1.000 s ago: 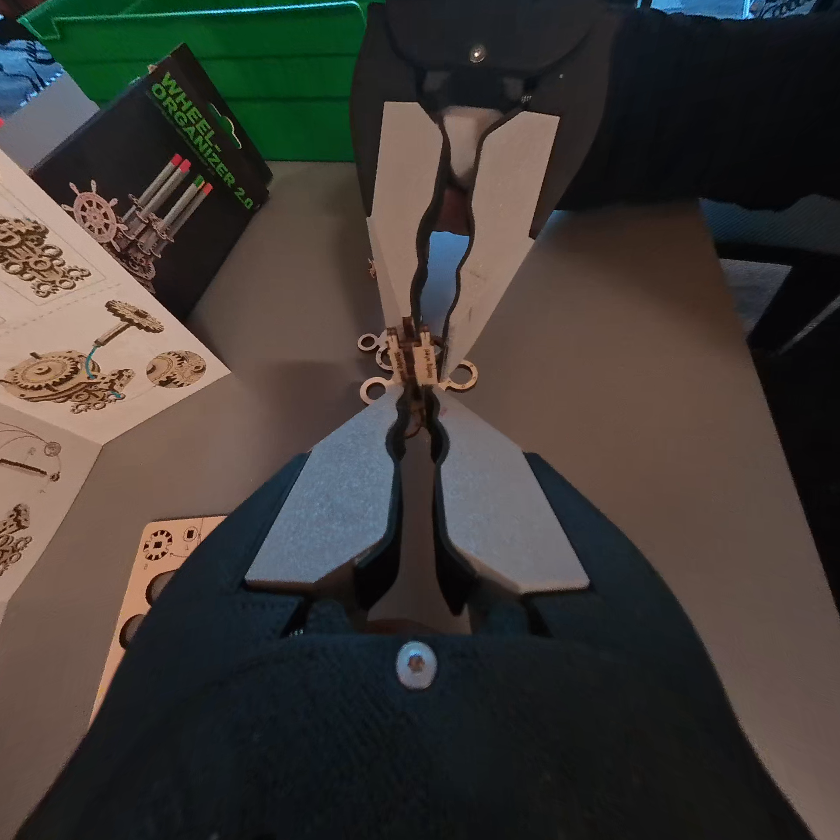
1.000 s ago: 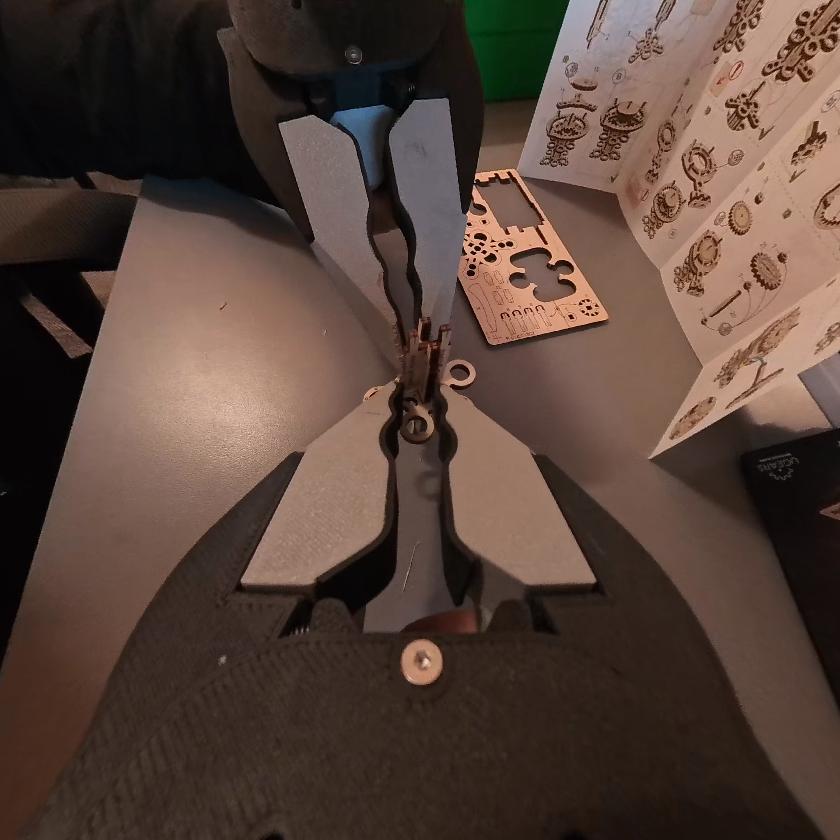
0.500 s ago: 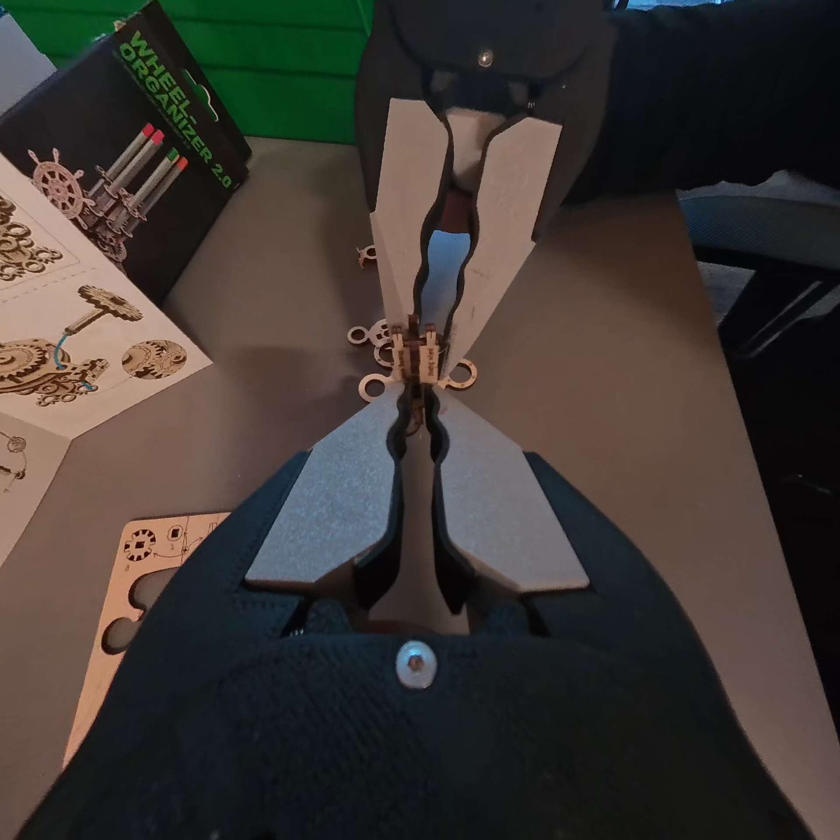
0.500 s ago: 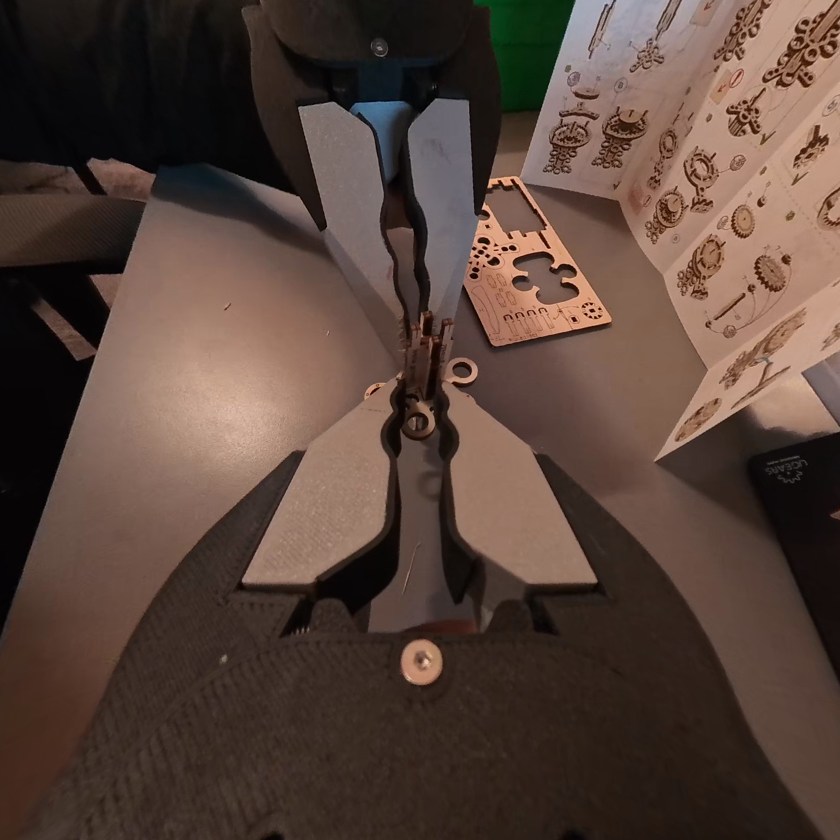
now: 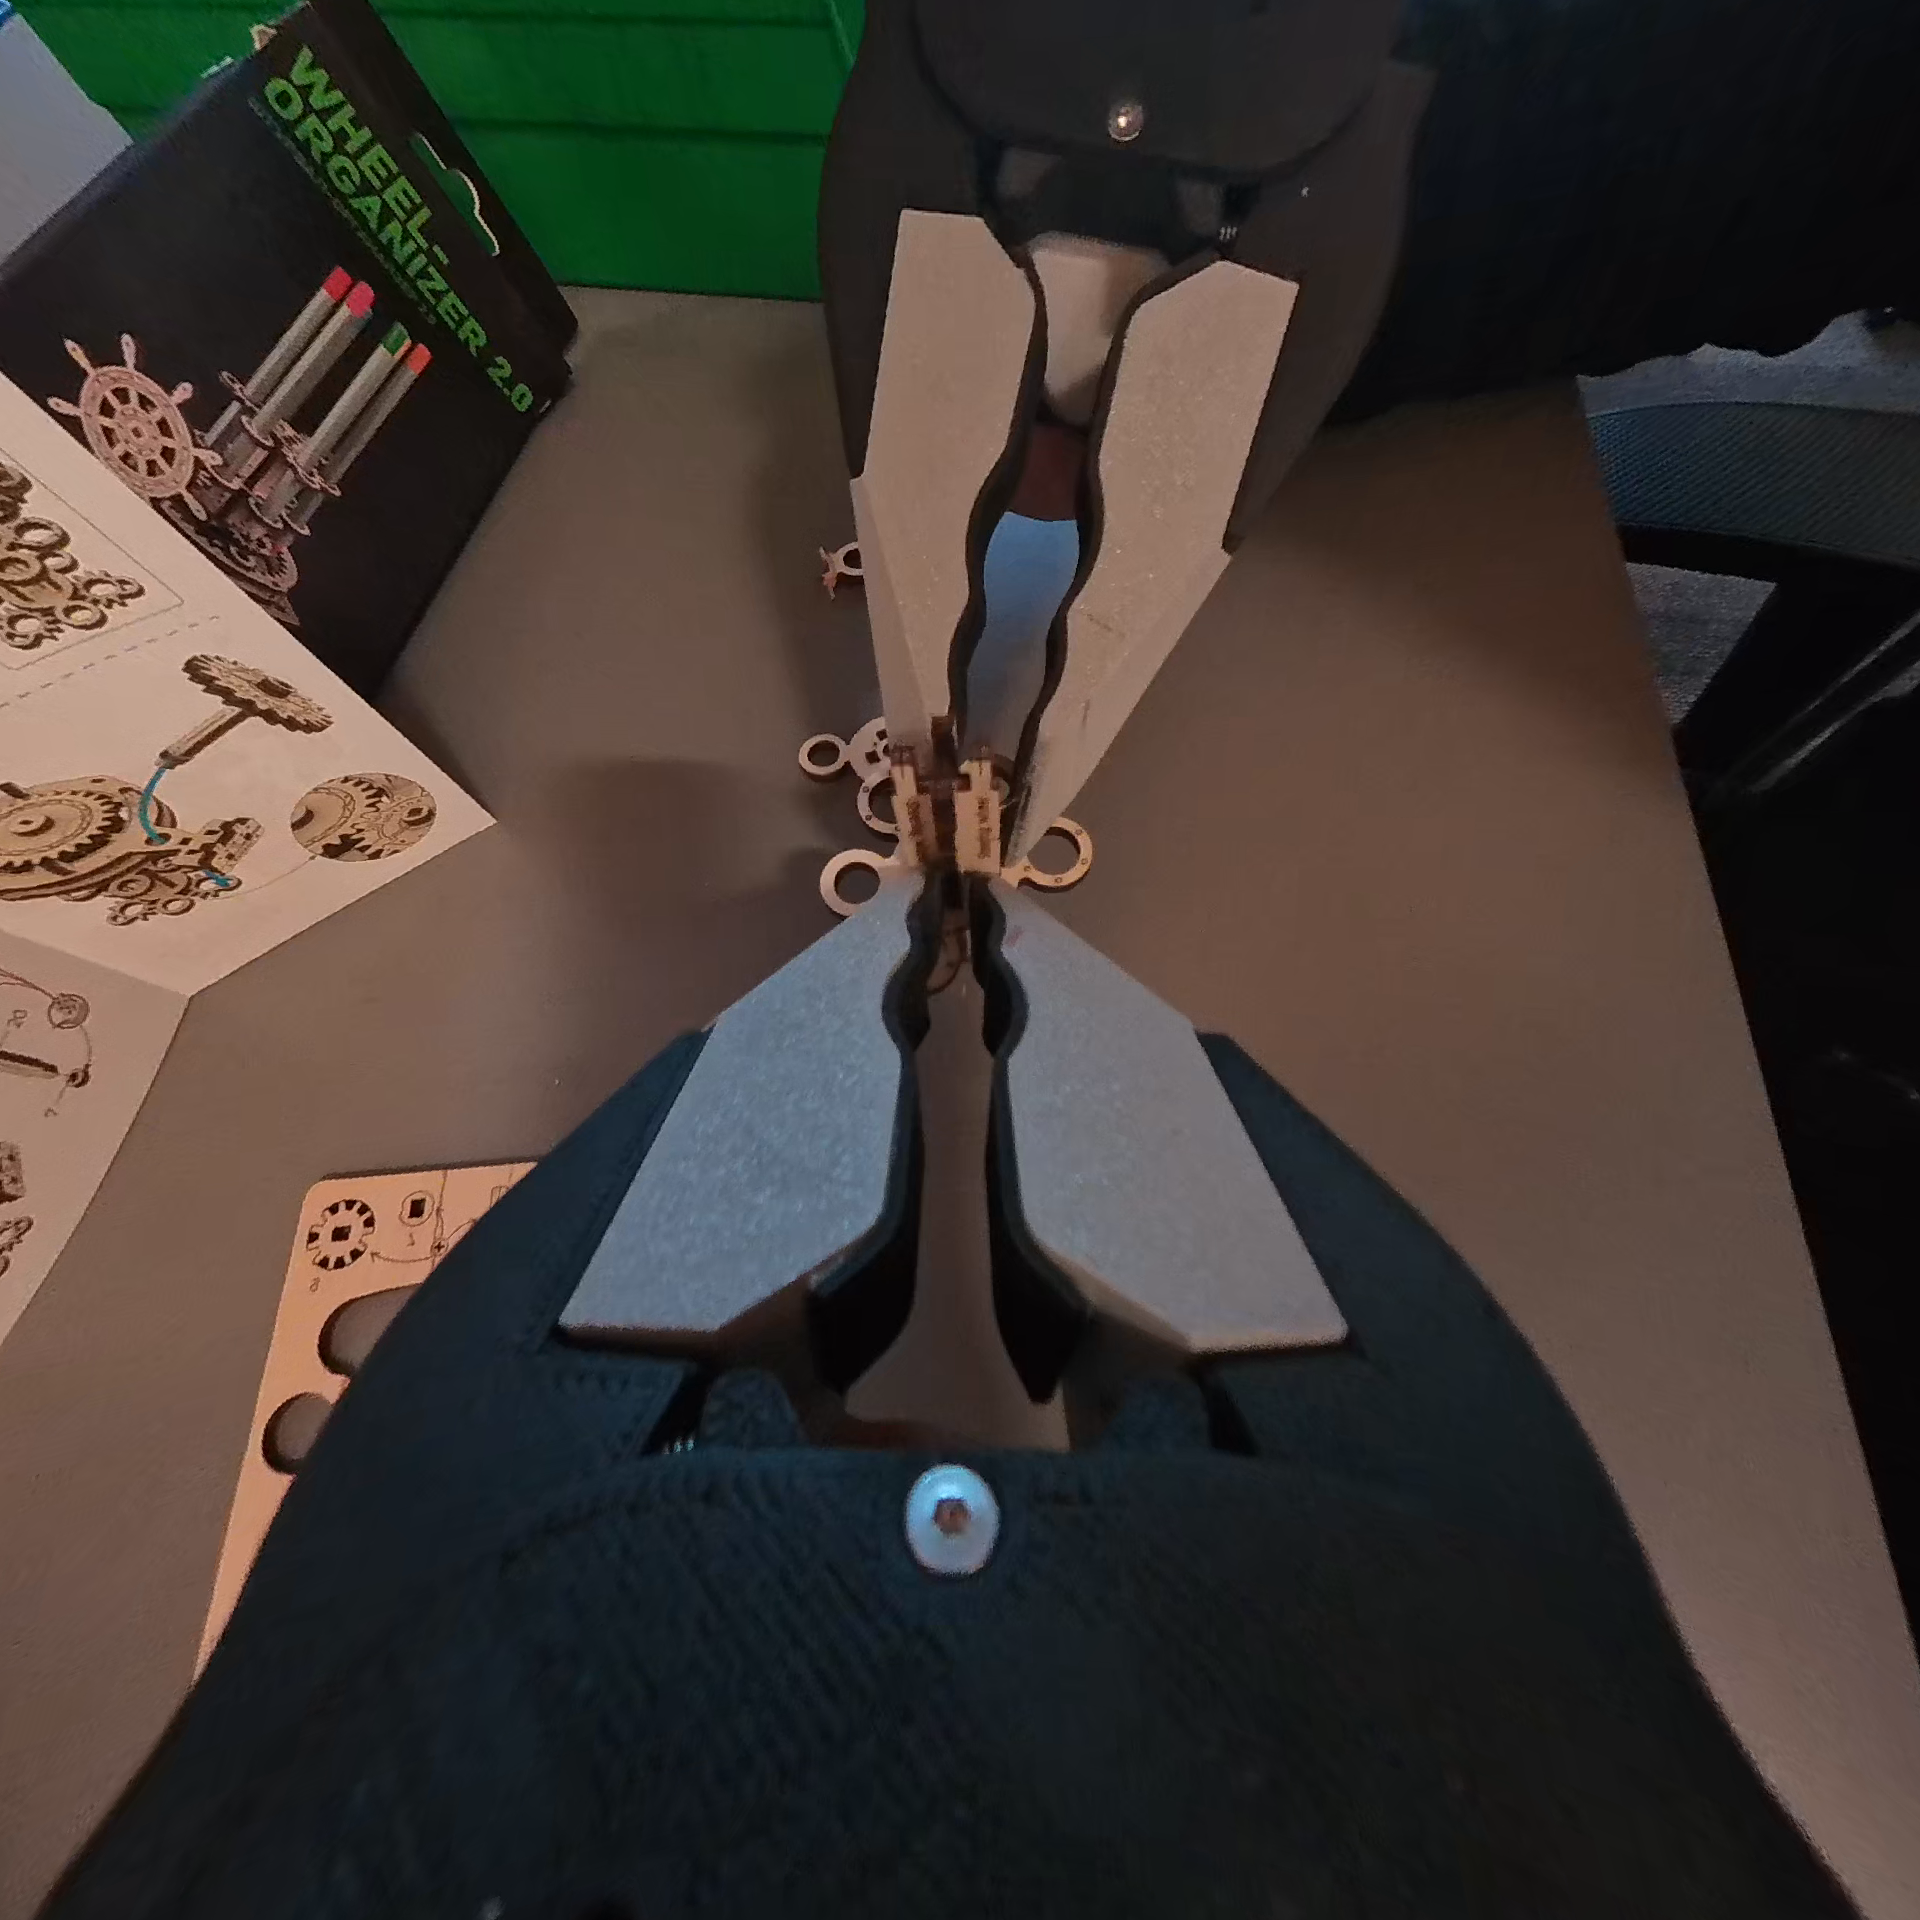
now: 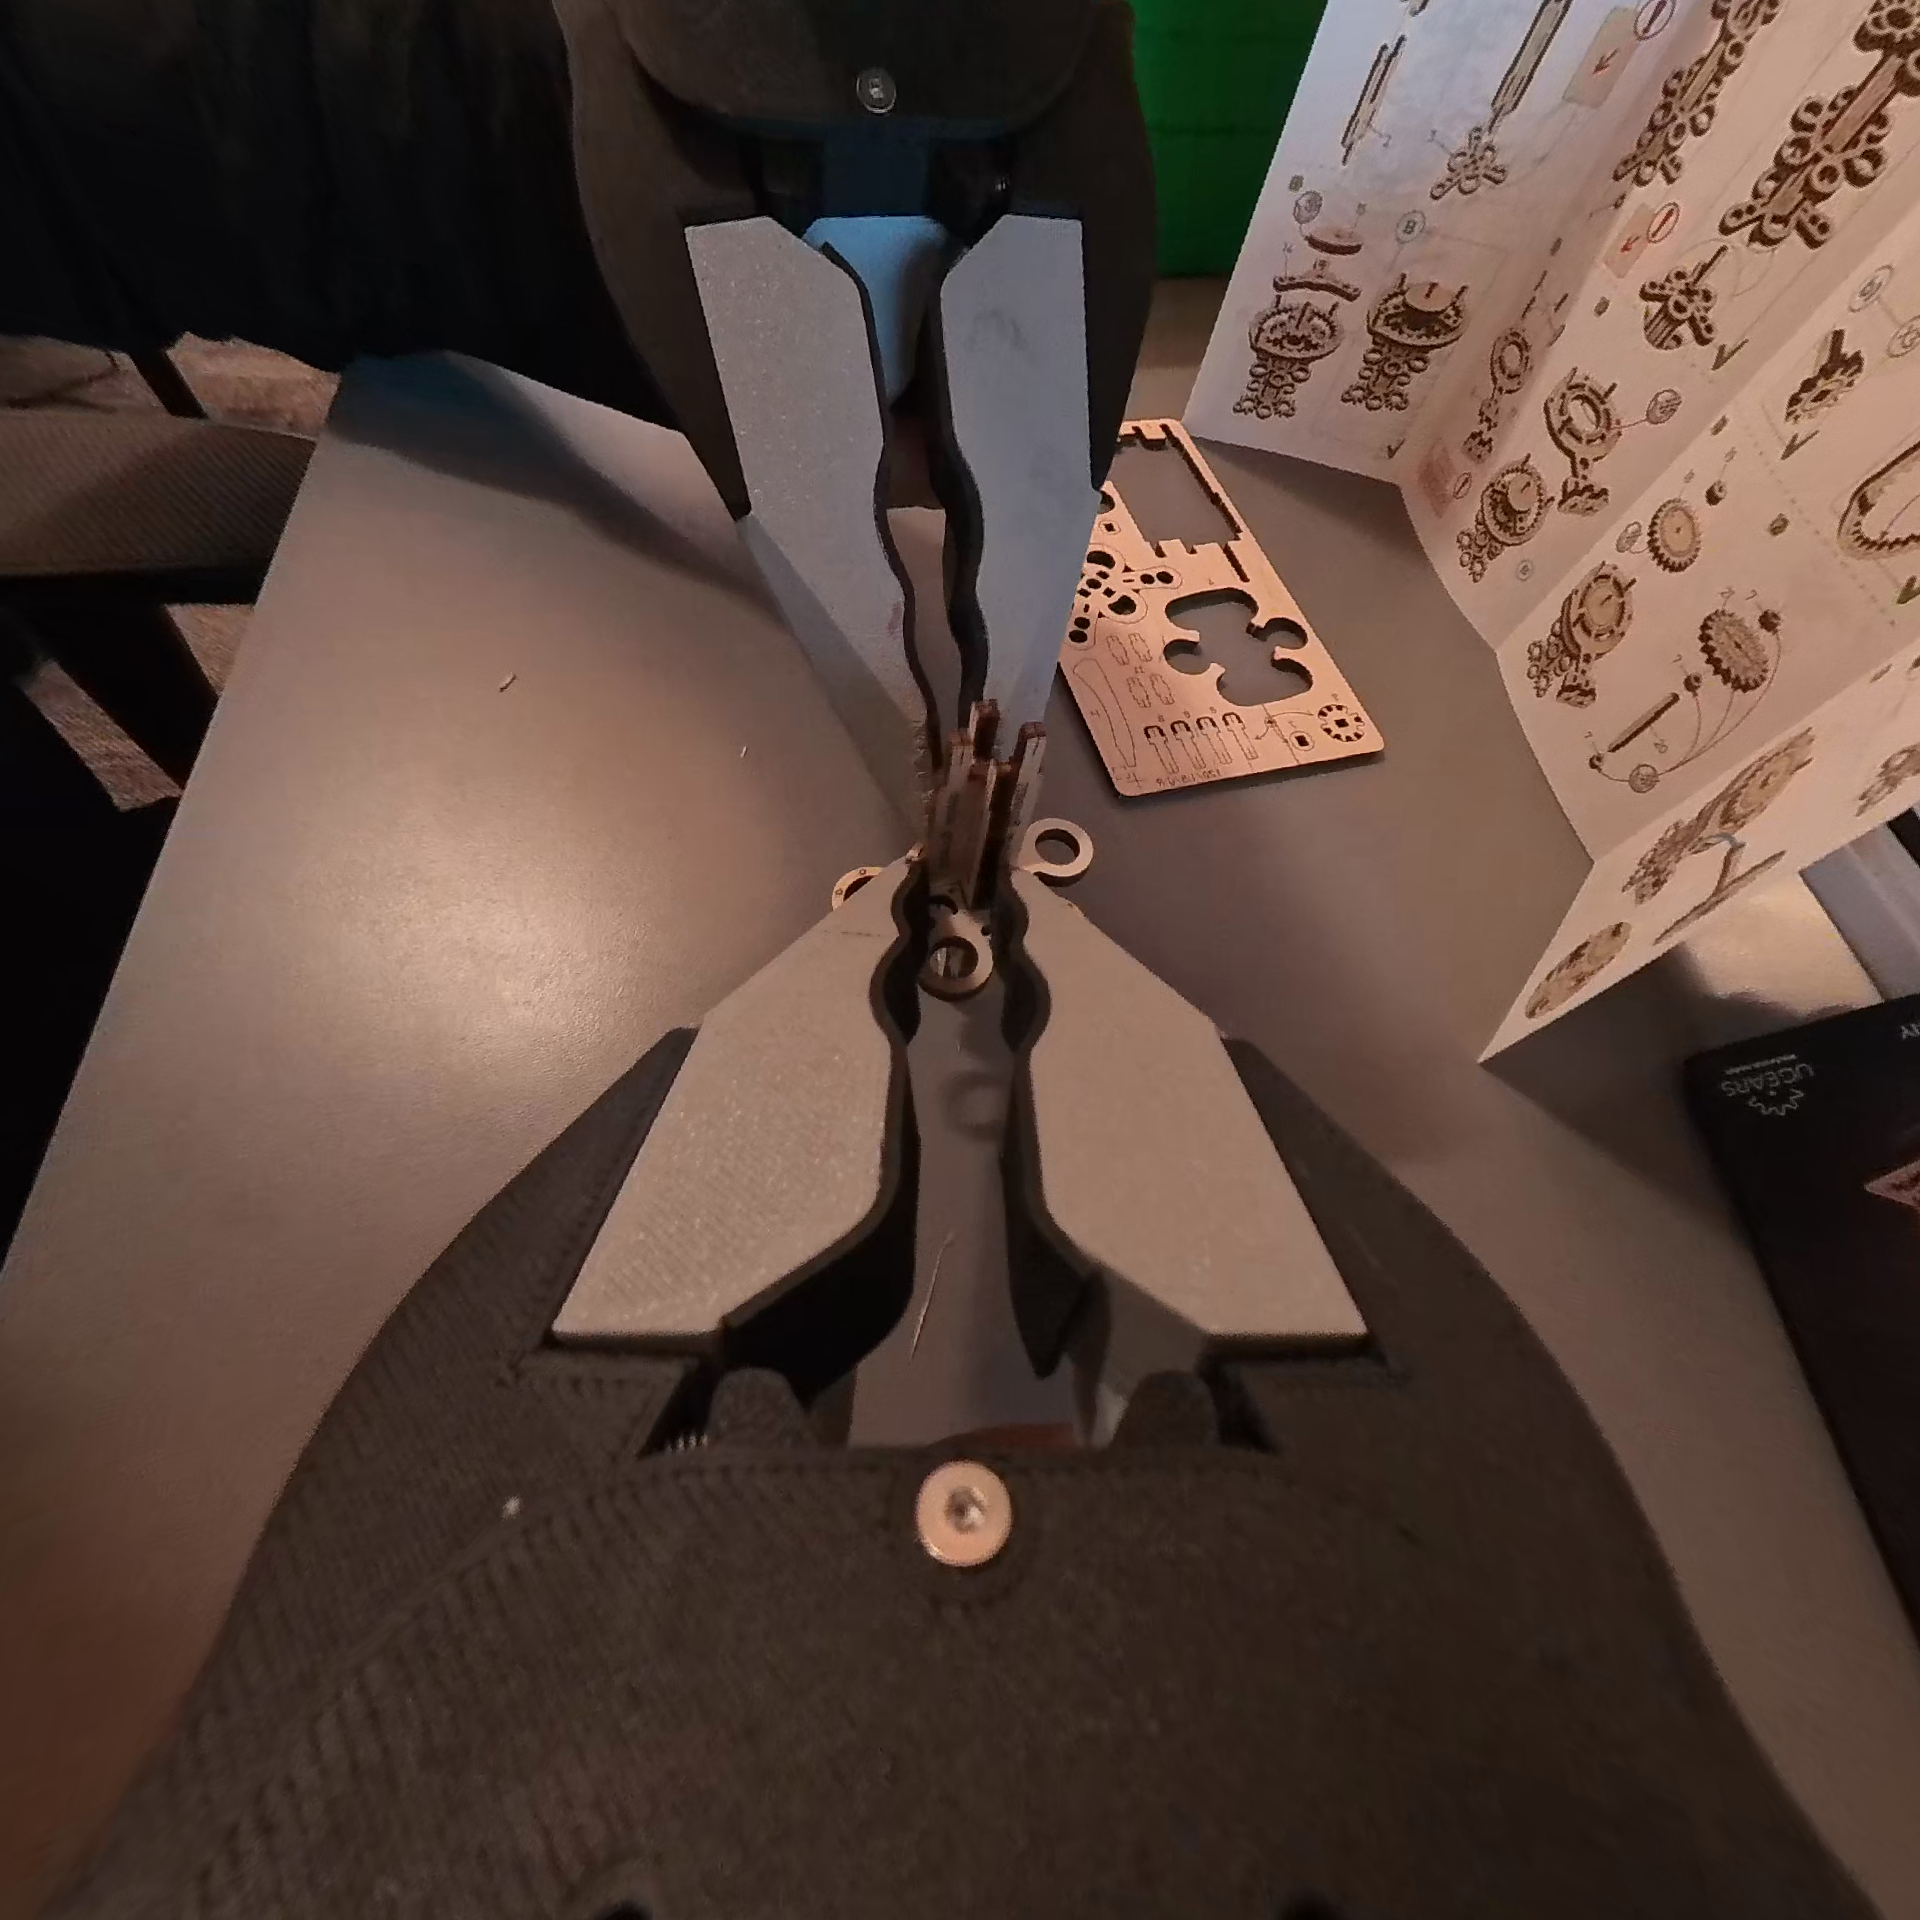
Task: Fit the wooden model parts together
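Note:
A small wooden assembly (image 5: pixel 951 816) of upright slats set in a flat ringed plate (image 5: pixel 1060 857) hangs just above the grey table (image 5: pixel 1351 935), between both grippers. My left gripper (image 5: pixel 951 902) is shut on the slat block from the near side. My right gripper (image 5: pixel 966 743) meets it tip to tip from the far side. In the right wrist view, my right gripper (image 6: pixel 961 904) is shut on the ringed plate, with one ring (image 6: pixel 956 961) showing between its fingers. The left gripper (image 6: pixel 971 717) pinches the slats (image 6: pixel 977 790) from above. The joint itself is hidden.
A black kit box (image 5: pixel 281 343), an unfolded instruction sheet (image 5: pixel 156 790) and a punched wooden sheet (image 5: pixel 353 1299) lie left of the left gripper. A green bin (image 5: pixel 644 135) stands behind. A small loose wooden piece (image 5: pixel 840 566) lies on the table. The table edge and a chair (image 5: pixel 1766 499) are to the right. My left and right fingertips are right by each other.
Both grippers stay shut on the parts. The joined pair has drifted slightly over the table. In the right wrist view, the left gripper has shifted to the right.

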